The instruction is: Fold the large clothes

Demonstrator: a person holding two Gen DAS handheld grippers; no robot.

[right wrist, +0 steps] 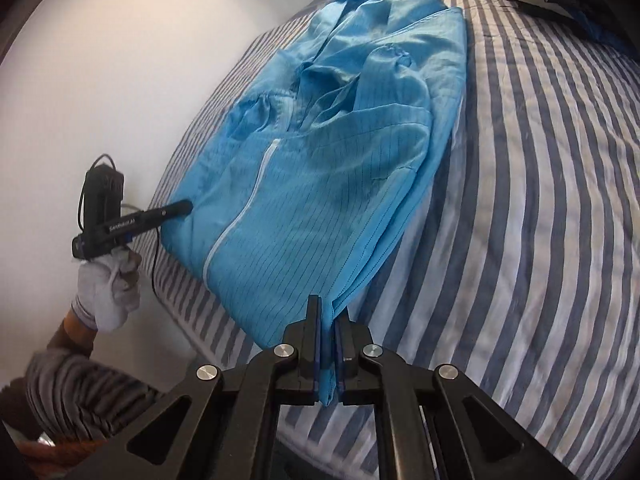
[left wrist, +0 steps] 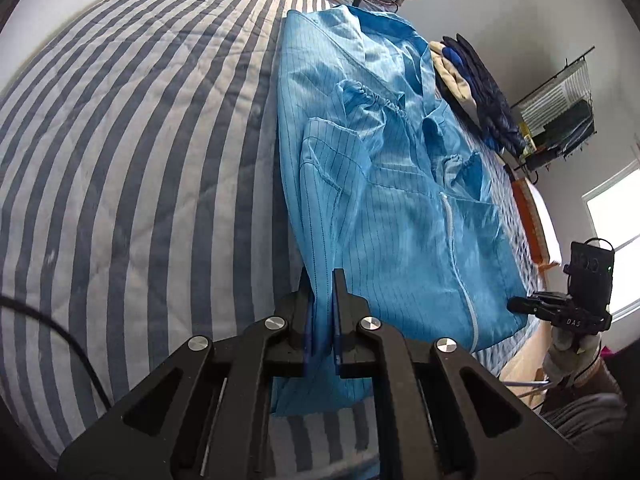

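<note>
On the striped quilt (left wrist: 120, 168), blue jacket (left wrist: 400, 200) laid out lengthwise, running away from both hands; left gripper (left wrist: 322, 292) pinching one near hem corner, right gripper (right wrist: 328, 316) pinching the other; equally near; next fold likely carried toward the collar.

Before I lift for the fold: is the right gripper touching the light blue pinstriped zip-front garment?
Touching. The right wrist view shows the right gripper shut on the light blue pinstriped garment, its hem pinched between the pads.
</note>
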